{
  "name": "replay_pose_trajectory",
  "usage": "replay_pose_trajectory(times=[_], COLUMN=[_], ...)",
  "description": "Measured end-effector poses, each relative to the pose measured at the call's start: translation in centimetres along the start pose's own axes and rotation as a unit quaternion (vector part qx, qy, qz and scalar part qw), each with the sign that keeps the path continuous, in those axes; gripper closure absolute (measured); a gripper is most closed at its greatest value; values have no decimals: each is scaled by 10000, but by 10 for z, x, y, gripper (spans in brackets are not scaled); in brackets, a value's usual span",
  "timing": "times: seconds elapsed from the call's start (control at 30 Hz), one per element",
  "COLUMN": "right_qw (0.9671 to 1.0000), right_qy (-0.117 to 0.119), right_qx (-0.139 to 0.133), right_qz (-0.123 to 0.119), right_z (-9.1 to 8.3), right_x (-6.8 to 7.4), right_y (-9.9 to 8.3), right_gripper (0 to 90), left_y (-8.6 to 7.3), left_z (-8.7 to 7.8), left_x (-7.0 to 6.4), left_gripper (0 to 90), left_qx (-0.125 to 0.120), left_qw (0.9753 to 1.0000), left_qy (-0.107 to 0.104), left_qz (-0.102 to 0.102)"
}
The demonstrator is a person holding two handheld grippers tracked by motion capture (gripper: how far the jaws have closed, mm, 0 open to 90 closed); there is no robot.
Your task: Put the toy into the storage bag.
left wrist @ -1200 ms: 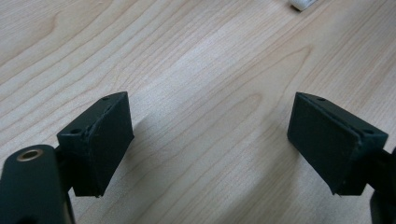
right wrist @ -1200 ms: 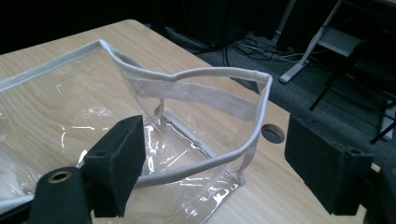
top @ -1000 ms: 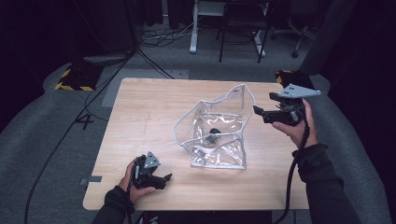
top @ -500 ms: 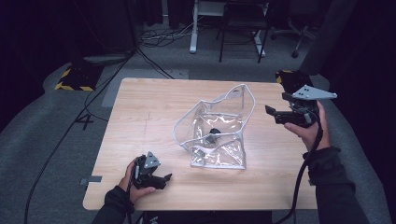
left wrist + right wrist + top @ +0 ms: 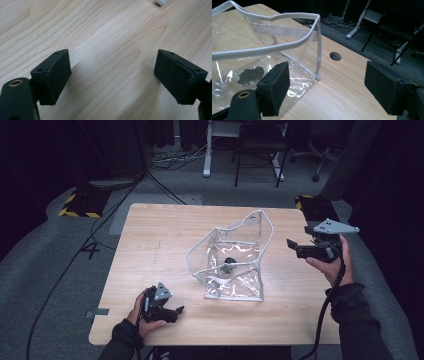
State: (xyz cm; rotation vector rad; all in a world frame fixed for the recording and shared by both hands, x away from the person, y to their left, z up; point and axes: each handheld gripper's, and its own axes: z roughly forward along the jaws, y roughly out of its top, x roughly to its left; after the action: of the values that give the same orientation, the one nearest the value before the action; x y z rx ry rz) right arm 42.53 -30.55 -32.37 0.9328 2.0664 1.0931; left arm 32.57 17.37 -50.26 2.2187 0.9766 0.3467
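A clear plastic pouch (image 5: 232, 257) with white edging stands open in the middle of the wooden table (image 5: 160, 235). Inside it lies a small dark toy car (image 5: 229, 264), also seen through the plastic as the toy car (image 5: 249, 75). My right gripper (image 5: 292, 245) hovers above the table's right side, open and empty, pointing at the pouch (image 5: 262, 50). My left gripper (image 5: 177, 312) rests near the front left edge, open, with bare wood between its jaws. The left gripper (image 5: 112, 75) holds nothing.
A round cable hole (image 5: 335, 56) sits in the table past the pouch's corner. Behind the table are desk legs (image 5: 206, 150), a chair (image 5: 260, 150) and floor cables (image 5: 165, 160). A yellow-black striped box (image 5: 80, 202) lies on the floor at left.
My right gripper has drawn back to the right, away from the pouch. The left gripper and the pouch have stayed put.
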Motion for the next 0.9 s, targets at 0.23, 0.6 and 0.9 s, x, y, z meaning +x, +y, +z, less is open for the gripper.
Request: replay_pose_trajectory(times=[0.23, 0.6, 0.9], right_qw=[10000, 9995, 9988], right_qy=[-9, -7, 26], right_qx=[41, 285, 460], right_qz=[33, -134, -148], right_z=[3, 14, 21], right_x=[3, 11, 14], right_y=[-9, -26, -42], right_gripper=[217, 214, 212], left_y=[0, 0, 0], left_z=[0, 0, 0], left_x=[0, 0, 0], left_gripper=[144, 144, 144], left_qx=[9, 0, 9], left_qw=[10000, 10000, 10000], left_qy=[-9, 0, -9], left_qz=[4, 2, 5])
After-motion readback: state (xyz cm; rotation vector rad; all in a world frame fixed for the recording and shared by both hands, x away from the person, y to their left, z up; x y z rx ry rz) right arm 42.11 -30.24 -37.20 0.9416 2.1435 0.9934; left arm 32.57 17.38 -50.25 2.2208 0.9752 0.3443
